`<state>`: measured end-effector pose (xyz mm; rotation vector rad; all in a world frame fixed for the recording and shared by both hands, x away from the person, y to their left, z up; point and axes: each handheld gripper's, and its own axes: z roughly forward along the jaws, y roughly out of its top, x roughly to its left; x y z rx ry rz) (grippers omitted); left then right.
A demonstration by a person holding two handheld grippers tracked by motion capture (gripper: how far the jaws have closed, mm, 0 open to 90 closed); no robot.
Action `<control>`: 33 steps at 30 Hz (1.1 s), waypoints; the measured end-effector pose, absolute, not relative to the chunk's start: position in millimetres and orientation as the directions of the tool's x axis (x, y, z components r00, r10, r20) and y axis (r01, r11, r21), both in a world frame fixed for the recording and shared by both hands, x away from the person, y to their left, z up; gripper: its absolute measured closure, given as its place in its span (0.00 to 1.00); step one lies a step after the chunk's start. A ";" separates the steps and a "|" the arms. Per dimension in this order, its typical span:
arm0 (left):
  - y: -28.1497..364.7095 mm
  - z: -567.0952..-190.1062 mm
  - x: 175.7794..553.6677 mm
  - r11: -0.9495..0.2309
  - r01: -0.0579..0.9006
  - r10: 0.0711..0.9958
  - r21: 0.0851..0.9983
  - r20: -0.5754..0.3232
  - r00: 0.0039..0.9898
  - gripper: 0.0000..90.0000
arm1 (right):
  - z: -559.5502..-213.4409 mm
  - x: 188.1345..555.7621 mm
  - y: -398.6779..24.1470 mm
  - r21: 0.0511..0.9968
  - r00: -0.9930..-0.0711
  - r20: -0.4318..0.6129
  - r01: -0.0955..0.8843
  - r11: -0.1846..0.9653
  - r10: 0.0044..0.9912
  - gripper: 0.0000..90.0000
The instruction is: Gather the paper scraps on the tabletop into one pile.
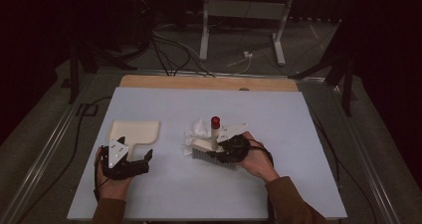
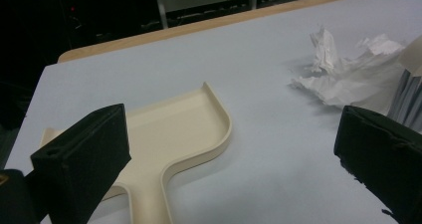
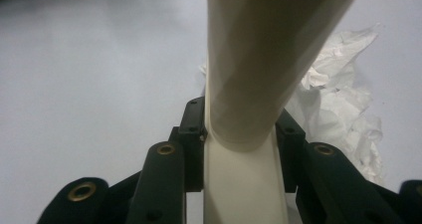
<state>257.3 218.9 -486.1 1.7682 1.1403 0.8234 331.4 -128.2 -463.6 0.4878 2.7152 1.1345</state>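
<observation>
High view showed the right gripper (image 1: 225, 147) at frame centre clamped on the brush (image 1: 211, 149) beside crumpled paper (image 1: 198, 131); the left gripper (image 1: 142, 159), lower left, stood open near the dustpan (image 1: 134, 133).

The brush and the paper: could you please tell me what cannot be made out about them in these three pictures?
- Brush: in the right gripper view its bristles are hidden behind its own handle, clamped in the right hand-held gripper.
- Crumpled paper: high view, partly behind the brush.
- Paper: left gripper view, cut by the right edge and a black jaw.
- Dustpan: handle hidden by the left jaw.
</observation>
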 end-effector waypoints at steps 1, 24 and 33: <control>219.0 -486.2 257.4 -0.218 0.364 0.928 0.905 0.076 0.366 0.02 | -462.7 330.1 -128.9 0.717 -0.936 -0.018 0.233 0.657 0.351 0.74; 217.9 -486.6 257.7 -0.222 0.369 0.925 0.903 0.075 0.373 0.02 | -406.2 352.9 -193.5 0.854 -0.826 0.004 0.296 0.428 0.563 0.74; 217.9 -487.4 258.4 -0.219 0.372 0.924 0.902 0.070 0.375 0.02 | -415.8 382.3 -195.4 0.860 -0.776 0.030 0.341 0.380 0.629 0.74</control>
